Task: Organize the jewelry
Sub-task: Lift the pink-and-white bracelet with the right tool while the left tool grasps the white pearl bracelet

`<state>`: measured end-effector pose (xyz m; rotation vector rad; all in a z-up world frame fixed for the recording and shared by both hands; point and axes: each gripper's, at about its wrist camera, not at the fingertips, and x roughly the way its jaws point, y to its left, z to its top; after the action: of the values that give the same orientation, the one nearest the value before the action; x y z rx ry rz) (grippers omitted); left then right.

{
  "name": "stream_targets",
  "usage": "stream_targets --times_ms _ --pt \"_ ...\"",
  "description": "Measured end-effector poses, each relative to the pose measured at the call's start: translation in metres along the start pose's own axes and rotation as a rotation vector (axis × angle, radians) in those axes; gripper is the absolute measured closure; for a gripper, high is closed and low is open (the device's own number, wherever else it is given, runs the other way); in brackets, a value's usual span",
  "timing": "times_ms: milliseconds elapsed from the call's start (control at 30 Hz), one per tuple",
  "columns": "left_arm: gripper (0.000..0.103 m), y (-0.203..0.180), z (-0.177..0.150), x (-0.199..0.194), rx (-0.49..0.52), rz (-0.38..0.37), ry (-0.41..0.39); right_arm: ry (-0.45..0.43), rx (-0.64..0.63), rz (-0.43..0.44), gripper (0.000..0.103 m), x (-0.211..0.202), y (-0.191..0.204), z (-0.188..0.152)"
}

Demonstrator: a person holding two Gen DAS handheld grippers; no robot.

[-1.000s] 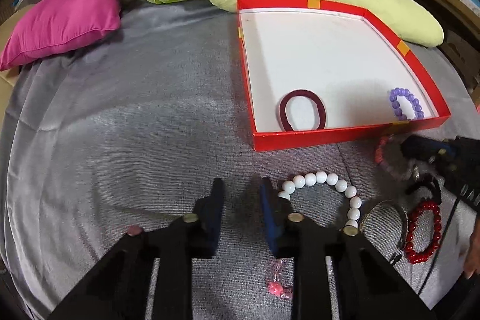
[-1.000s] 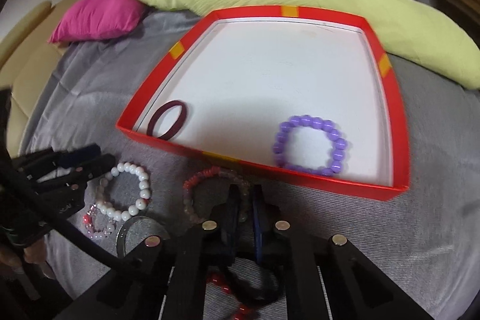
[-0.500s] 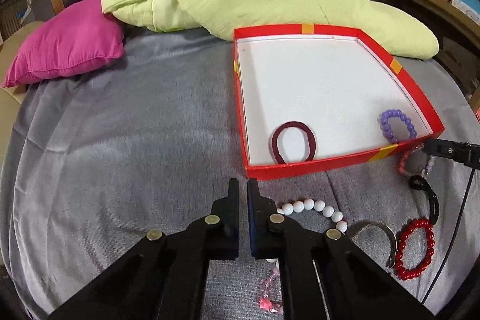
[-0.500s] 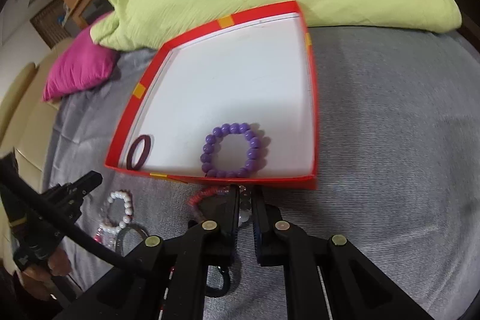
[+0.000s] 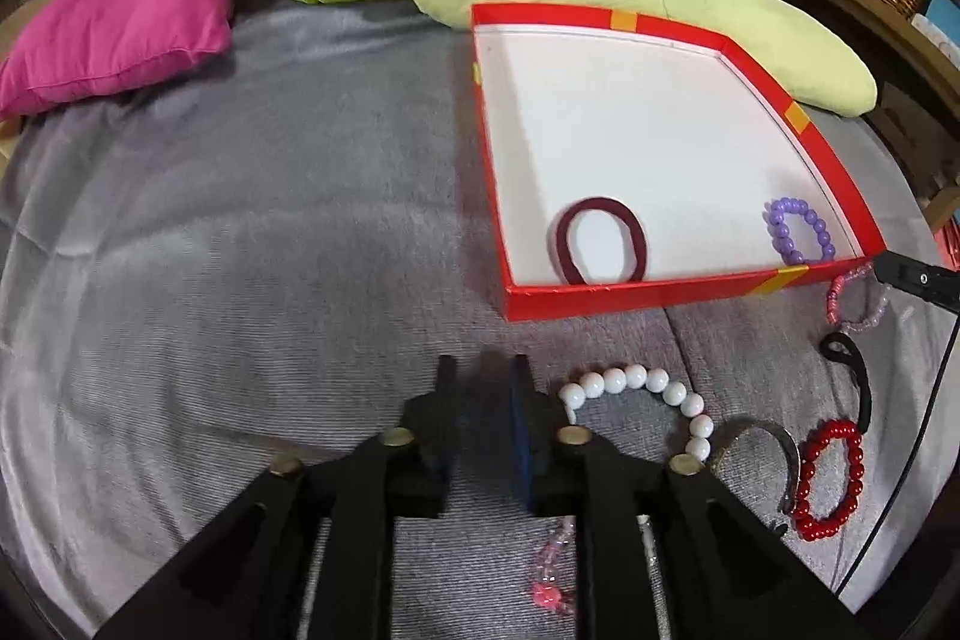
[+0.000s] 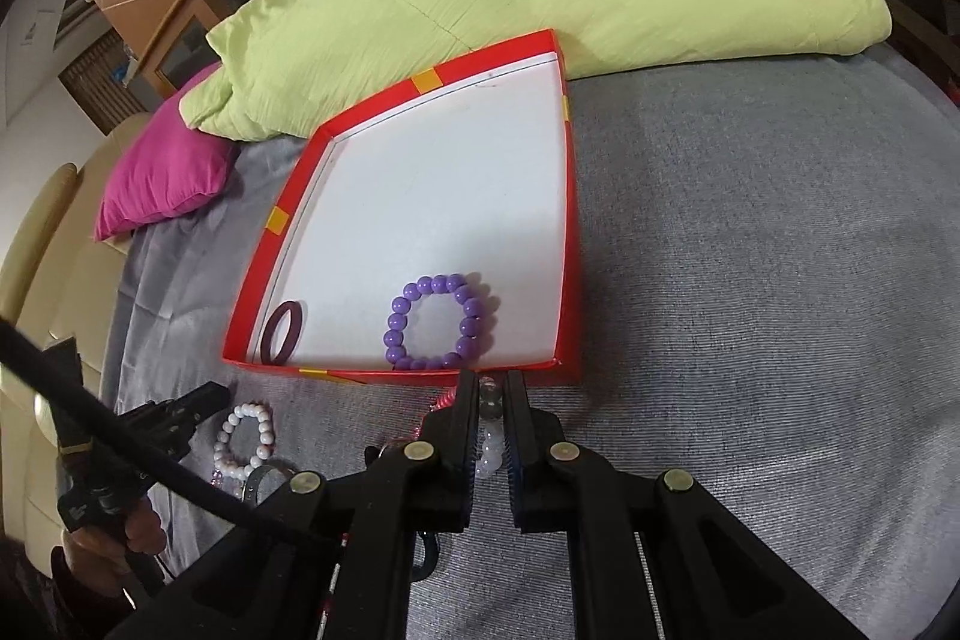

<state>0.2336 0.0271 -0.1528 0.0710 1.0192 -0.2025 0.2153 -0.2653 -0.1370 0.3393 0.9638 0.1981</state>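
Right gripper (image 6: 492, 391): closed on the pink-and-clear bead bracelet (image 6: 491, 445); pale beads show between its fingers, and it holds the piece at the near rim of the red box (image 6: 384, 376).
What has changed, right: a second ago this gripper sat lower among the loose pieces with the bracelet on the grey cover; now it is nearer the box's right front corner and rolled, with the bracelet in its jaws. Whether the whole loop is off the cover I cannot tell, since the fingers hide most of it.
Left gripper (image 5: 483, 388): its jaws are opening with nothing between them; half a second ago they were pressed together, also on nothing. It hovers over the grey cover (image 5: 240, 250), just left of the white bead bracelet (image 5: 636, 388).
Already in the box: the maroon hair band (image 5: 600, 244) near the front left, the purple bead bracelet (image 6: 441, 322) near the front right.
Left outside: the white bead bracelet, the red bead bracelet (image 5: 831, 478), a dark metal bangle (image 5: 762, 454), a black band (image 5: 852, 370), a small pink charm piece (image 5: 549, 574).
Meaning for the task: the third piece looks about to go over the rim; the left jaws, judging by their spot, seem set for the white beads next.
Risk: the loop may catch on the box's front wall.
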Motion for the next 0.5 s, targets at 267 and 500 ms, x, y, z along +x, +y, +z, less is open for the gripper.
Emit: stream_targets --times_ms 267,500 --pt "0.069 -0.020 0.001 0.008 0.075 0.012 -0.022 -0.009 -0.015 0.024 0.094 -0.001 0.010 -0.001" --pt "0.088 -0.022 0.005 -0.004 0.095 -0.050 -0.025 -0.045 -0.039 0.057 0.094 -0.009 0.020 -0.001"
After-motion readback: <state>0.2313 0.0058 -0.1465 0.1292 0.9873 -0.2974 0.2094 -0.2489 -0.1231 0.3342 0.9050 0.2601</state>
